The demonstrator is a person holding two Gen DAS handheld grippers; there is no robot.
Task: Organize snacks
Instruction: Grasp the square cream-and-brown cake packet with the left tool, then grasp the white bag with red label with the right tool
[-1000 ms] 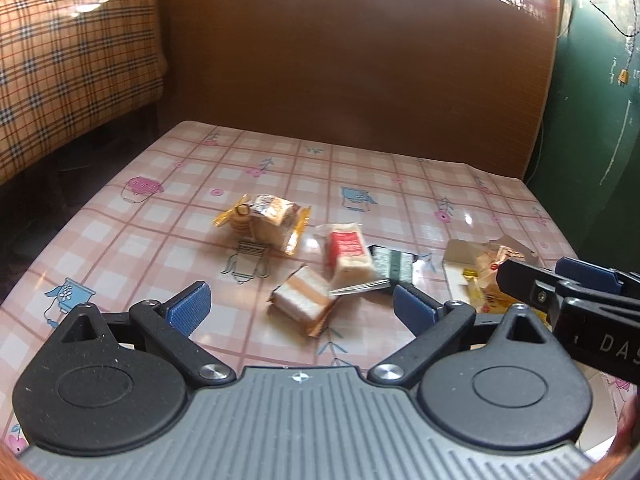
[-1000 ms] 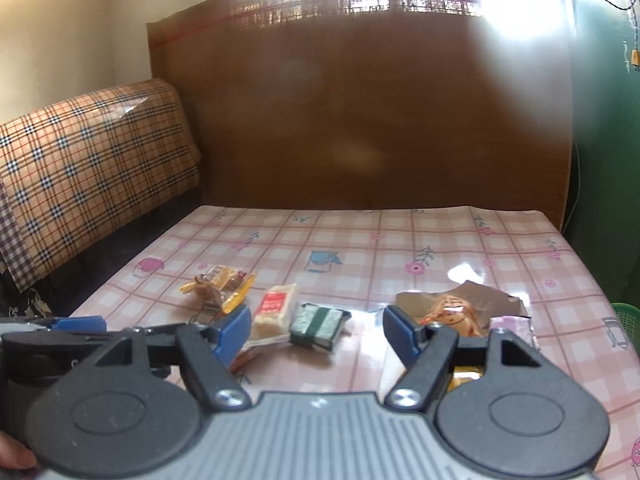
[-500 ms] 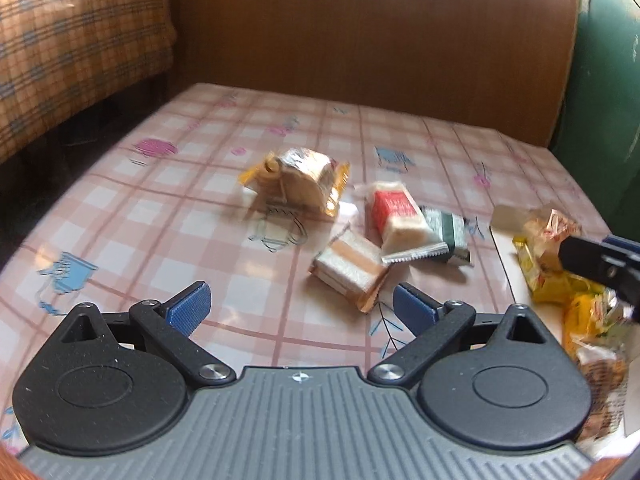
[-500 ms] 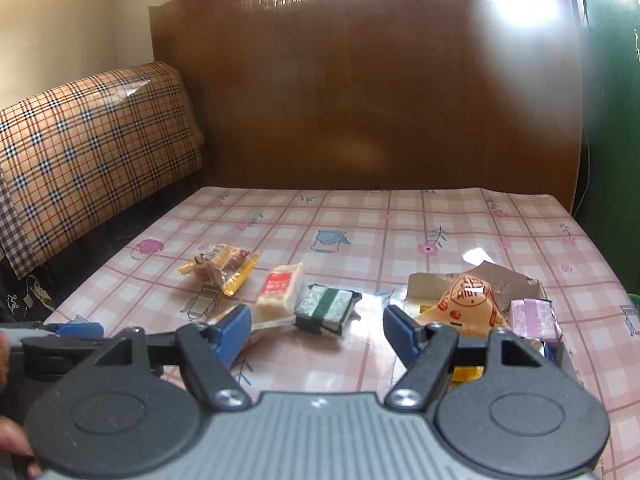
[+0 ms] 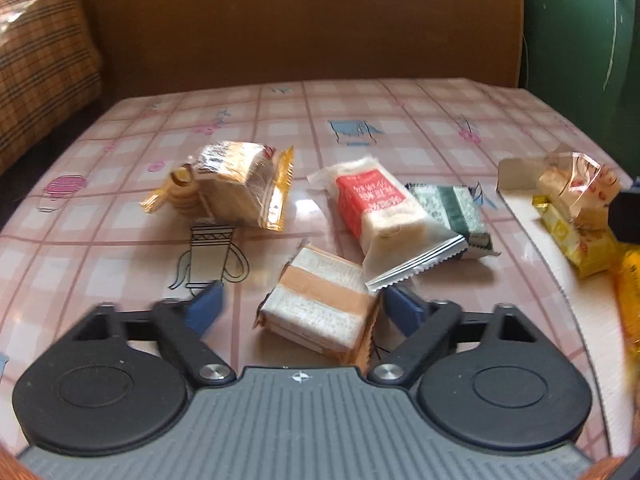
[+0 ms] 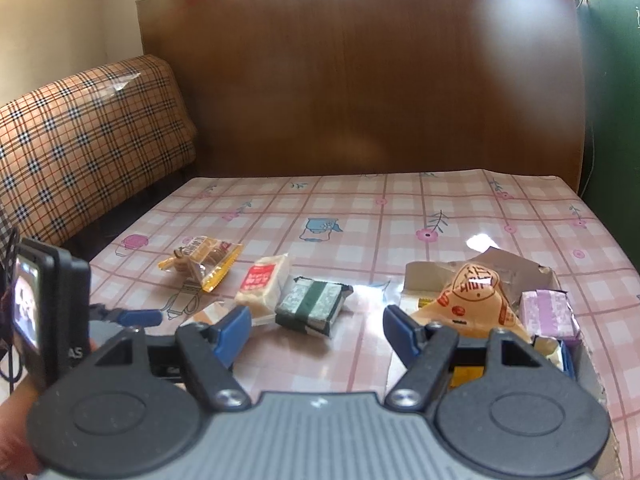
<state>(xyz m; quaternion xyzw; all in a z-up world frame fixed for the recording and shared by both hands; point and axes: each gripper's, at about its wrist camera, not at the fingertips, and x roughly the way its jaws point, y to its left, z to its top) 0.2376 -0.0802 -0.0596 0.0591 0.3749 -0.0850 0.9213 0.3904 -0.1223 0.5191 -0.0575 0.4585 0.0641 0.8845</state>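
If I close now, my left gripper (image 5: 298,306) could snag the red pack (image 5: 374,210) lying just behind the orange-banded pack (image 5: 320,310) on the table (image 5: 120,240). Its jaws have just been narrowing, straddling that pack, left pad clear. My right gripper (image 6: 316,330) hangs parted, empty.

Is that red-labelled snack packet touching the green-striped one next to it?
Touching. In the left wrist view the red-labelled packet lies over the near edge of the green-striped packet, no gap between them.
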